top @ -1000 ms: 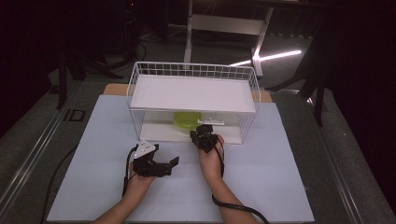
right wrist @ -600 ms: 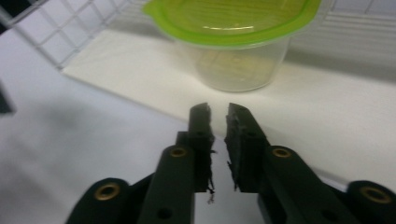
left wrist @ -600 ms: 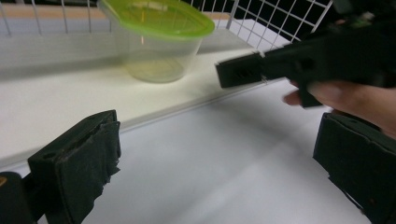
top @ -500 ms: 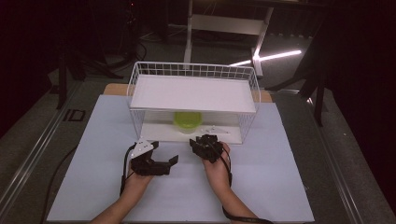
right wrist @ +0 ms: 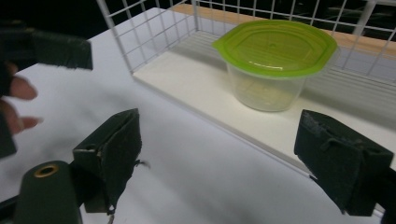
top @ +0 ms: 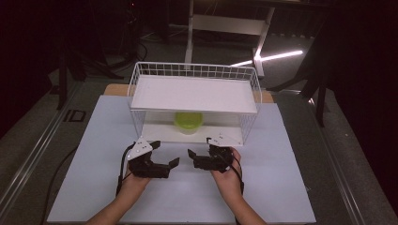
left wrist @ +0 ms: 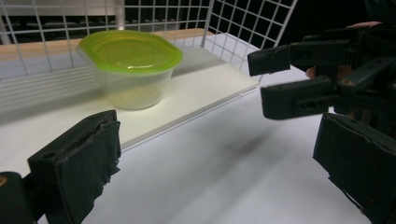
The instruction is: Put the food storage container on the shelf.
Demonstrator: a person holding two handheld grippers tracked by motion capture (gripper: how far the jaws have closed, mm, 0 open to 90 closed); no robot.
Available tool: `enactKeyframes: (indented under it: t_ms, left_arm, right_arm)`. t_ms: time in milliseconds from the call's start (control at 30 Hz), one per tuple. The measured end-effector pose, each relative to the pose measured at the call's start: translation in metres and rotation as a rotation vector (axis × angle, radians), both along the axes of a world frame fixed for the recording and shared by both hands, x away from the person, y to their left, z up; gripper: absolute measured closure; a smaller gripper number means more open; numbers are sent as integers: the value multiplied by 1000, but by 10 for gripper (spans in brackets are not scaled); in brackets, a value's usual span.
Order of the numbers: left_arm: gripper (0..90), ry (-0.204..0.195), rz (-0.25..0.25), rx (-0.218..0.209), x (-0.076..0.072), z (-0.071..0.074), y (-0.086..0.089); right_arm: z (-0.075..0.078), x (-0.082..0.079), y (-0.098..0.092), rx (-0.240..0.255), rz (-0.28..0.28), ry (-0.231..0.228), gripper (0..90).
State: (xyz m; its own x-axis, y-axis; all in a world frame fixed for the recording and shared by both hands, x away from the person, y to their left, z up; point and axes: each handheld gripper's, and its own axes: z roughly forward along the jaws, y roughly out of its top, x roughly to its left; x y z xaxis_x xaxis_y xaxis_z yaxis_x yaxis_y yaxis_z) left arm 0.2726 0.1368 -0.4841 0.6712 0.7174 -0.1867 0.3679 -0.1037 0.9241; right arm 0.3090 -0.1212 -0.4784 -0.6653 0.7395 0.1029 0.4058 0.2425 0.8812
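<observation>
from above we see both hands low over the white bench (top: 281, 187), the left tool (top: 165, 154) and right tool (top: 199, 152) facing each other, both released and empty. the right's jaws have just been opening. the green-lidded container (top: 188, 121) sits on the wire rack (top: 195, 70)'s lower shelf, at twelve o'clock from them. in the left gripper view it lies at eleven o'clock, well apart; in the right gripper view, at one o'clock.
</observation>
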Motion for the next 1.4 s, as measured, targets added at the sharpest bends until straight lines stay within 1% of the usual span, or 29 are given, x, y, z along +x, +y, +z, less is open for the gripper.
enactKeyframes:
  t_ms: [67, 167, 200, 267, 333, 400, 567, 600, 633, 733, 767, 833, 867, 967, 1067, 1133, 1333, 1400]
  left_arm:
    - [17, -1, -16, 1, -3, 2, 1]
    - [17, -6, -33, 5, -8, 4, 3]
    - [17, -8, -39, 1, -10, 4, 5]
    - [17, -5, -43, 1, -13, 5, 7]
    - [17, -8, -44, -2, -16, 7, 11]
    - [17, -14, -48, -11, -19, 8, 15]
    - [17, -15, -43, 7, -26, 9, 26]
    - [17, -17, -41, -1, -28, 9, 28]
    - [17, -16, -40, -3, -29, 9, 30]
    - [17, -9, -37, -2, -33, 10, 36]
    - [17, -7, -37, 5, -34, 10, 38]
    - [17, -8, -38, 5, -36, 10, 41]
    - [17, -7, -39, 13, -38, 10, 43]
    - [17, -10, -37, 16, -43, 10, 50]
    - [17, -8, -26, 10, -46, 8, 58]
    - [17, 4, -19, -4, -47, 6, 62]
    - [17, 11, -6, 2, -52, 3, 71]
    - [17, 14, -7, 1, -53, 2, 74]
  right_arm:
    - [2, -4, -4, 13, 2, 11, 147]
    - [5, -10, -8, 17, -1, 8, 149]
    - [6, -12, -10, 23, 7, 10, 149]
    - [8, -17, -13, 23, 11, 8, 151]
    - [9, -21, -16, 30, 28, 7, 151]
    - [10, -26, -20, 29, 31, 1, 152]
    - [11, -32, -29, 51, 53, -2, 152]
    - [11, -34, -30, 53, 61, -1, 152]
    - [11, -35, -32, 48, 58, -8, 152]
    - [12, -39, -38, 60, 57, -10, 152]
    - [12, -40, -40, 57, 54, -16, 152]
    - [12, -42, -44, 63, 58, -12, 152]
    - [12, -43, -45, 59, 58, -13, 152]
    - [13, -48, -53, 54, 56, -16, 152]
    - [14, -51, -59, 31, 57, -27, 152]
    - [13, -53, -63, 33, 57, -30, 152]
    - [11, -61, -73, 44, 45, -10, 152]
    - [11, -62, -75, 39, 47, -11, 152]
